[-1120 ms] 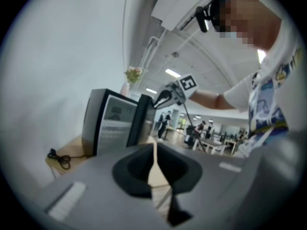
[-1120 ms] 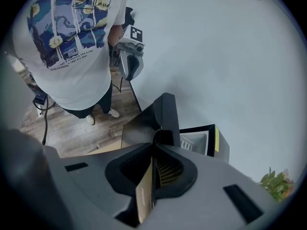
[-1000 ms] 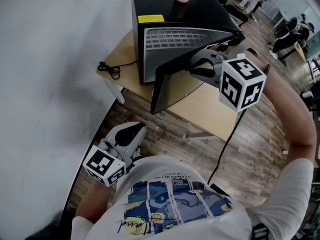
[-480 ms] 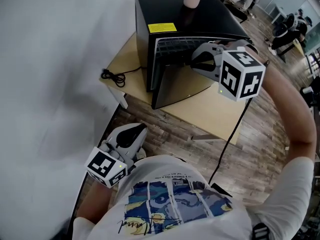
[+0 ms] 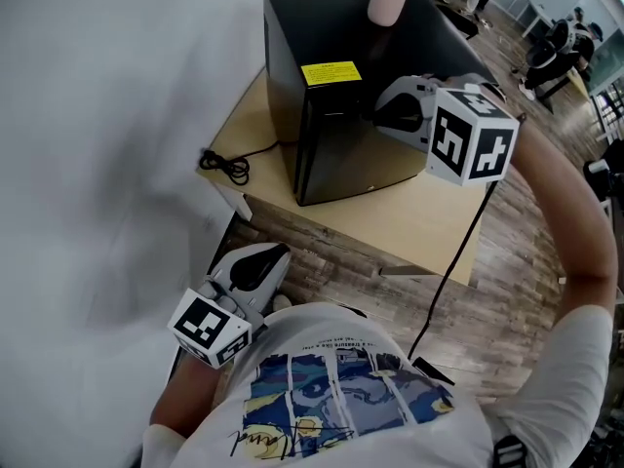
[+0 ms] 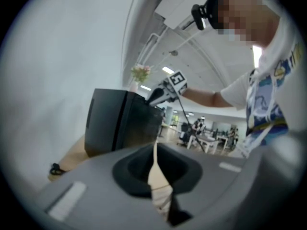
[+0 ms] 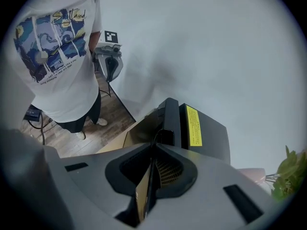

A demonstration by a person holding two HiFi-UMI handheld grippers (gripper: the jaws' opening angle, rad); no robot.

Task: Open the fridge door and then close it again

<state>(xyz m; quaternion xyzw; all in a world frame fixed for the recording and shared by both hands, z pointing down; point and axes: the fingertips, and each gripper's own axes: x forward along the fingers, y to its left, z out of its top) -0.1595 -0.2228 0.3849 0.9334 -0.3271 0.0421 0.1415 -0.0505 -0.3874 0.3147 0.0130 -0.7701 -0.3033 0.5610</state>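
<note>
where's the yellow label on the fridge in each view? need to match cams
Head view: yellow label upper centre, on the black fridge top.
Left gripper view: not in it; fridge left of centre.
Right gripper view: label right of centre, beside the fridge door.
Shared landmark: the fridge.

Left hand-held gripper point(image 5: 269, 255) low, jaws together — right hand-held gripper point(image 5: 383, 117) outstretched, clamped.

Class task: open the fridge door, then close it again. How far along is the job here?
Done: the opening; the fridge door stood wide a second ago. In hand: the closing, with the right gripper shut on the door's edge and the door almost flush. Left: closing the last gap, then letting go. The left gripper is shut and idle.
</note>
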